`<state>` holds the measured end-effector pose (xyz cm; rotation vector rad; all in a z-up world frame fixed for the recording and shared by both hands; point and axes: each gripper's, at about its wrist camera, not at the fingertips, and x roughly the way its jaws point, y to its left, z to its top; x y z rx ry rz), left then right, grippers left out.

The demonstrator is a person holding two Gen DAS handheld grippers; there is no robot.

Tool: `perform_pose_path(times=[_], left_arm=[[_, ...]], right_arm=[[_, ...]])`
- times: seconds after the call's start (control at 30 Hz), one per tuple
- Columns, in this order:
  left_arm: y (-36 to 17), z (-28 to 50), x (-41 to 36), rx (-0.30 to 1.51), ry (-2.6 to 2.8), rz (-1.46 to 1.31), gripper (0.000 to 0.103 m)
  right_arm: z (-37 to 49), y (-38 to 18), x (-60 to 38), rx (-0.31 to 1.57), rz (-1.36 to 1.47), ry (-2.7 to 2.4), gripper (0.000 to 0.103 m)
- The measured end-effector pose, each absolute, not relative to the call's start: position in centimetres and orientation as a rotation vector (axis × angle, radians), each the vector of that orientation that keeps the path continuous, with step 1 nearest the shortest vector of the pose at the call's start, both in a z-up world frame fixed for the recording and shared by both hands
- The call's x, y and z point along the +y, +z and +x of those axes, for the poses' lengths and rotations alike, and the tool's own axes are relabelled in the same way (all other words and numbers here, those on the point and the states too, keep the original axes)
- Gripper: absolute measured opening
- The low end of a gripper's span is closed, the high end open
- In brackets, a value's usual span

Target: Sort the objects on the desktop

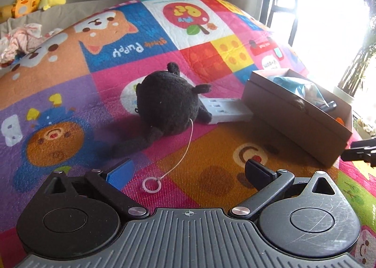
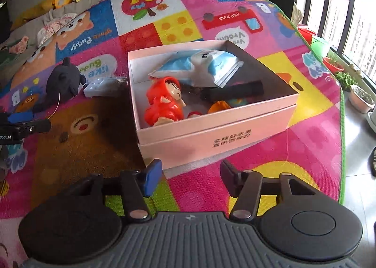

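The black plush (image 1: 169, 101) lies on the colourful mat (image 1: 70, 108), touching the white power strip (image 1: 223, 110), which lies just beside the pink box (image 2: 211, 131). The box already holds a red doll (image 2: 164, 103), a blue-white packet (image 2: 199, 65), a black stick-like thing (image 2: 235, 90) and something orange (image 2: 219, 107). The left hand-held gripper (image 1: 188, 171) hovers before the plush with its jaws wide apart and holds nothing; the thin cord (image 1: 185, 150) of the plush runs to a small ring (image 1: 151, 184) lying between its fingers. The right hand-held gripper (image 2: 191, 179) stands in front of the near wall of the box, partly open and also empty. I think the main risk is the cord: if the left gripper goes forward for the plush, a finger can catch the ring or the cord and drag the toy instead of lifting it. The plush is soft and round, so a shallow pinch may take only fur and let it slip. Because the plush leans on the power strip, a grasp from the side may push the strip against the box. The box is already rather full, so one more bulky toy may sit on the rim and roll out. What is hard to read: the far end of the power strip is hidden behind the plush and the box wall, the front of the plush faces away, the orange thing is mostly covered, and the window side in the left view is burned out by light.
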<state>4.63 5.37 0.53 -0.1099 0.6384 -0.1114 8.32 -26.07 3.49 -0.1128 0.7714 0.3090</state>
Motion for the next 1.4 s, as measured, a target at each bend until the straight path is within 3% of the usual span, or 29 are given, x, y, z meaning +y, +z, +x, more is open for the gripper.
perform_pose_path(times=[0.3, 0.5, 0.57, 0.6, 0.73, 0.87, 1.17, 1.4], left_arm=[[0.6, 3.9, 5.8, 0.641, -0.09, -0.121, 0.103], [0.5, 3.9, 6.0, 0.667, -0.087, -0.125, 0.103], [0.4, 3.6, 6.3, 0.691, -0.088, -0.106, 0.103], [0.4, 3.3, 6.6, 0.692, -0.081, -0.107, 0.103], [0.5, 2.2, 8.1, 0.687, -0.058, -0.127, 0.103], [0.5, 1.7, 8.9, 0.672, -0.071, -0.167, 0.103], [0.5, 1.7, 8.9, 0.663, -0.088, -0.176, 0.103], [0.5, 1.7, 9.0, 0.665, -0.086, -0.177, 0.103]], right_arm=[[11.3, 4.8, -17.4, 0.638, -0.164, 0.473, 0.056], [10.6, 4.3, -12.4, 0.582, -0.19, 0.466, 0.065], [11.0, 4.3, -11.0, 0.56, -0.169, 0.459, 0.081], [11.2, 4.2, -10.1, 0.556, -0.174, 0.466, 0.081], [11.9, 3.6, -6.9, 0.55, -0.2, 0.424, 0.077], [14.3, 3.1, -5.1, 0.582, -0.22, 0.318, 0.054], [22.2, 3.8, -4.2, 0.771, -0.131, 0.353, 0.05], [14.0, 3.1, -5.7, 0.764, -0.315, 0.531, 0.053]])
